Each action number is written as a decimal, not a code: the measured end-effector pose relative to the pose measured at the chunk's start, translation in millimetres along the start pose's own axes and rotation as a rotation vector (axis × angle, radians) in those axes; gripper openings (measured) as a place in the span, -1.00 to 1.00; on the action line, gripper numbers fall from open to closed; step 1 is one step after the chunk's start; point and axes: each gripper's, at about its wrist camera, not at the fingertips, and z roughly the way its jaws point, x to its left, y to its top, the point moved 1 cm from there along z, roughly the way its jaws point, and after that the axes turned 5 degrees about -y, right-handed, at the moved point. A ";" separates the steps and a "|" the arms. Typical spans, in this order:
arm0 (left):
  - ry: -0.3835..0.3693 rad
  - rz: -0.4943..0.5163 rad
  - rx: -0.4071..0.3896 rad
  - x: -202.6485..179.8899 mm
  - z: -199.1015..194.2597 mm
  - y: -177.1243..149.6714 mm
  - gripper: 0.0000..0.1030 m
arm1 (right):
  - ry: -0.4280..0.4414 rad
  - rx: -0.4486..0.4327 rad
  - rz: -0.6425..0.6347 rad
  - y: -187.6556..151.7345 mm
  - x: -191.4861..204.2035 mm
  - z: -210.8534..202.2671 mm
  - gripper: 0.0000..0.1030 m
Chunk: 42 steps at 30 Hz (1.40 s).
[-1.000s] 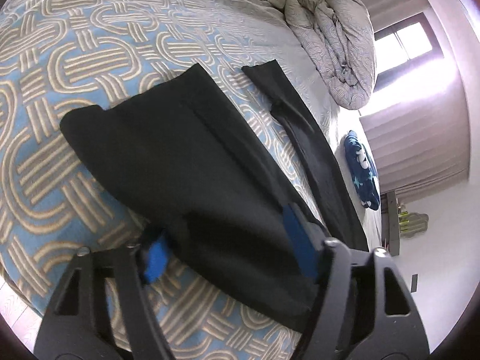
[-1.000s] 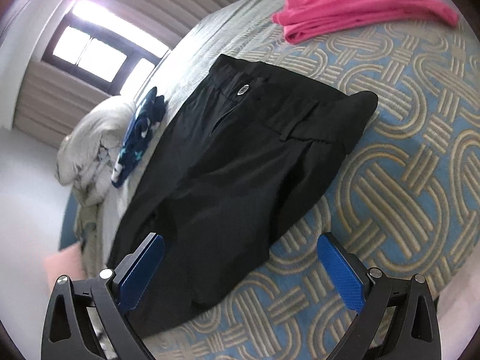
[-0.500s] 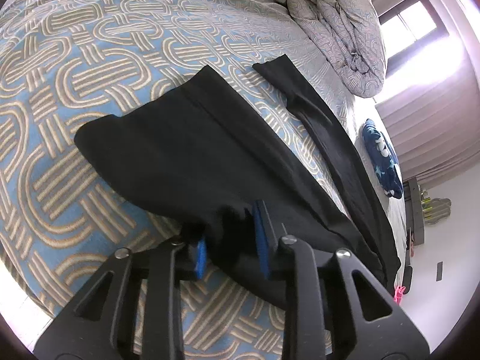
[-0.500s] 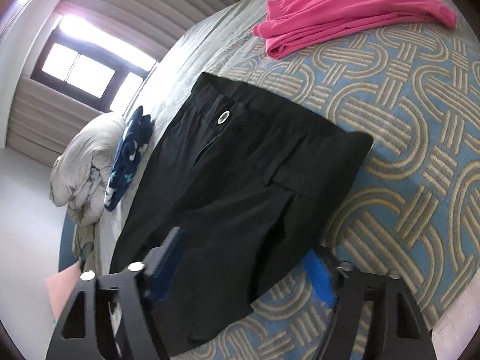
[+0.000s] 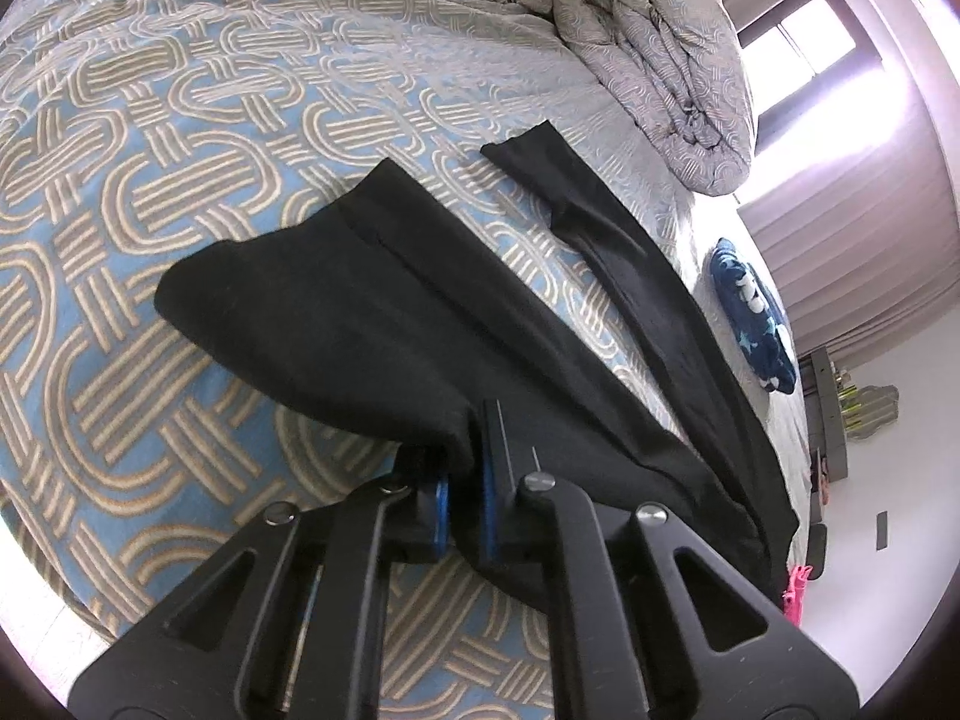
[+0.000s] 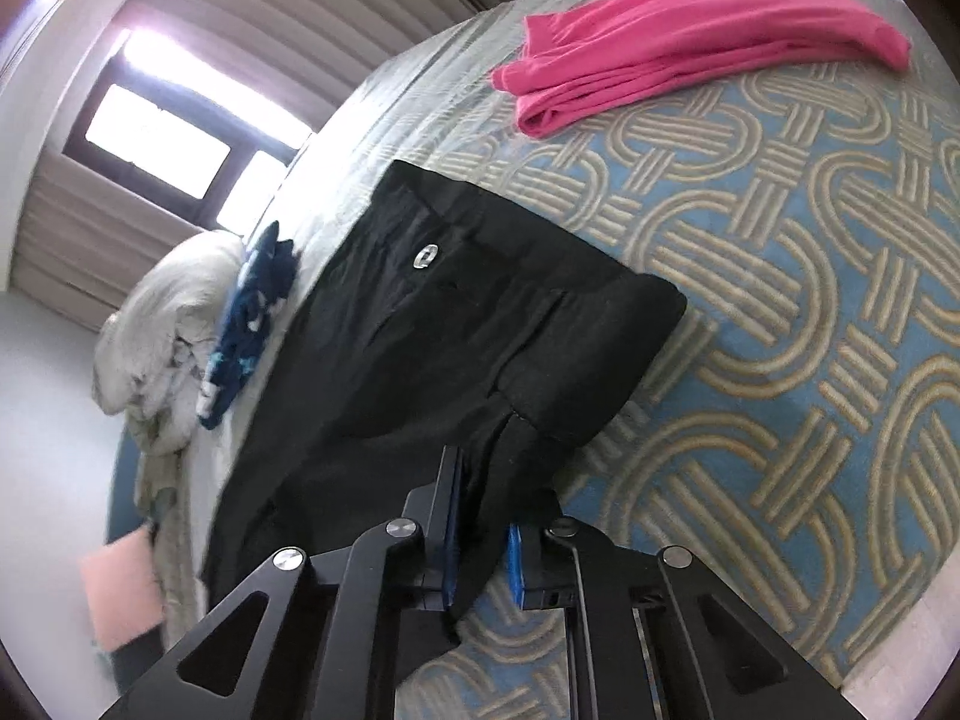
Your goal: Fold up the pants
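Both grippers, left gripper [image 5: 465, 483] and right gripper [image 6: 483, 531], have just closed and pinch the near edge of the black pants [image 6: 456, 324] on the bed [image 6: 810, 300]; thin bites may slip on lifting, spoiling the fold.

Your left gripper [image 5: 465, 498], wide open a second ago, now pinches the black pants [image 5: 372, 324] at 6 o'clock; your right gripper [image 6: 483, 546] likewise clamps their near edge.
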 end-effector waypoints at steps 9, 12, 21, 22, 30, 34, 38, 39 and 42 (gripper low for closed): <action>-0.048 -0.003 -0.016 -14.2 -2.1 16.2 -0.82 | 0.204 0.075 0.154 16.1 -9.7 -0.2 -0.87; -0.061 0.012 -0.022 -21.4 -3.8 21.9 -0.82 | 0.225 0.062 0.138 18.7 0.5 -4.0 -0.88; -0.124 0.052 -0.029 -46.1 -3.7 43.2 -0.87 | 0.316 0.093 0.173 32.2 17.4 -2.2 -0.88; -0.127 0.060 -0.030 -48.9 -3.4 45.0 -0.88 | 0.324 0.097 0.178 34.3 18.8 -1.9 -0.88; -0.162 0.102 -0.021 -74.4 6.0 65.8 -0.90 | 0.352 0.104 0.141 55.2 49.6 0.4 -0.88; -0.178 0.107 -0.027 -85.0 11.7 79.2 -0.90 | 0.368 0.108 0.121 68.1 69.2 6.5 -0.88; -0.181 0.105 -0.016 -94.9 26.0 95.8 -0.90 | 0.380 0.112 0.125 82.8 83.1 14.9 -0.88; -0.185 0.099 -0.009 -97.7 31.6 101.8 -0.90 | 0.382 0.117 0.124 88.3 88.8 19.5 -0.88; -0.185 0.082 0.000 -105.4 46.8 119.2 -0.90 | 0.386 0.134 0.123 101.2 102.1 32.2 -0.88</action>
